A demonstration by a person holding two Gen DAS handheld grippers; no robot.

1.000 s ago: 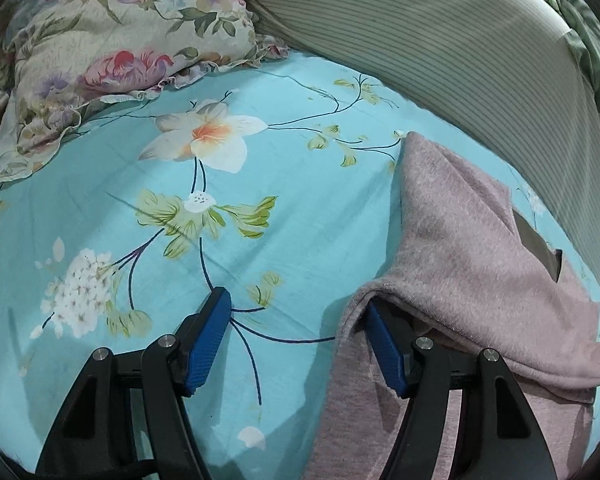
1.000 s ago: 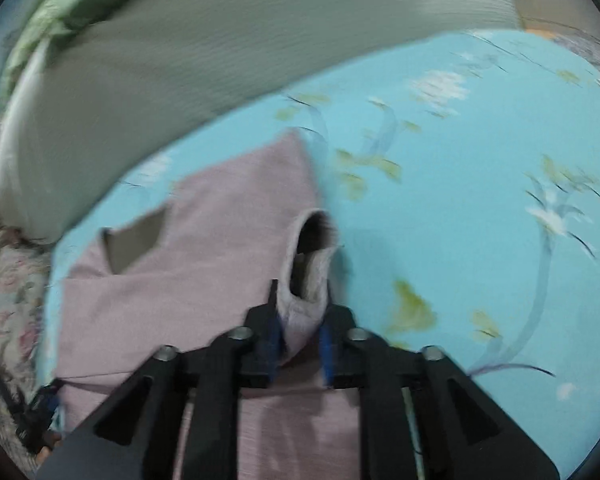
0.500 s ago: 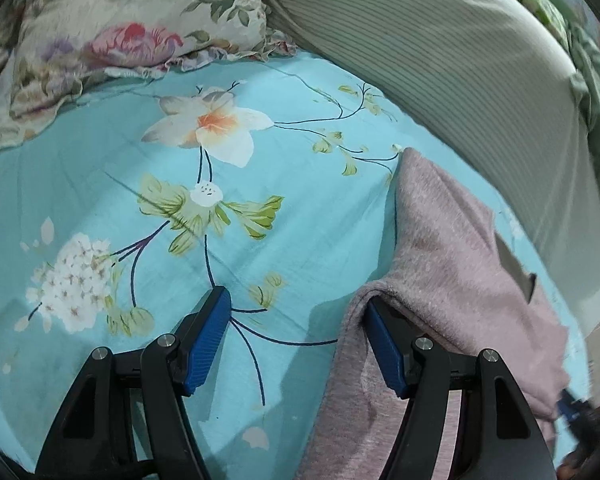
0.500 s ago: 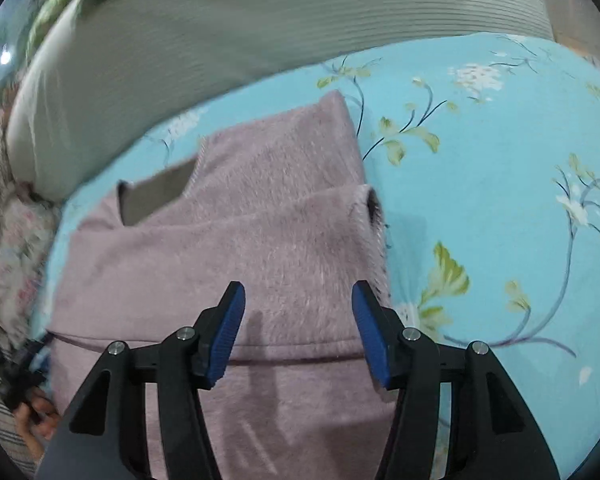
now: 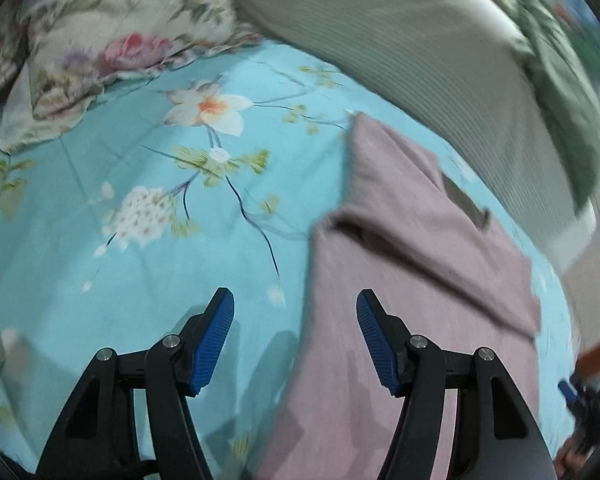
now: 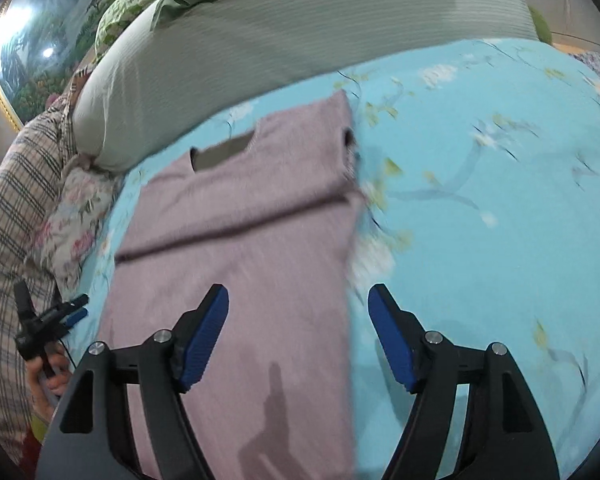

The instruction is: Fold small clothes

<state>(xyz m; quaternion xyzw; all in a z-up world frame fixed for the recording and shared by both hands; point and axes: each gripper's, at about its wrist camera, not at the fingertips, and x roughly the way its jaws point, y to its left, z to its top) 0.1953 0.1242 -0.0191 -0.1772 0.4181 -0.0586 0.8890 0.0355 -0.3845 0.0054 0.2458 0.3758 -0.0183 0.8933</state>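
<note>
A mauve knit sweater (image 6: 252, 216) lies flat on the turquoise floral bedsheet (image 6: 480, 200), its sleeve folded across the chest below the neckline. It also shows in the left wrist view (image 5: 412, 248). My right gripper (image 6: 298, 332) is open and empty, raised above the sweater's right edge. My left gripper (image 5: 294, 332) is open and empty, raised above the sweater's left edge and the sheet (image 5: 140, 240). The left gripper also shows small at the left of the right wrist view (image 6: 66, 312).
A grey-green striped bolster (image 6: 284, 40) runs along the far side of the bed. A floral pillow (image 5: 112, 32) lies at the back left. A plaid cloth (image 6: 16, 184) and another floral pillow (image 6: 76, 216) sit left of the sweater.
My right gripper let go of the sleeve cuff, opened and drew back. My left gripper came out from under the sweater edge and rose. The sleeve now lies folded across the sweater.
</note>
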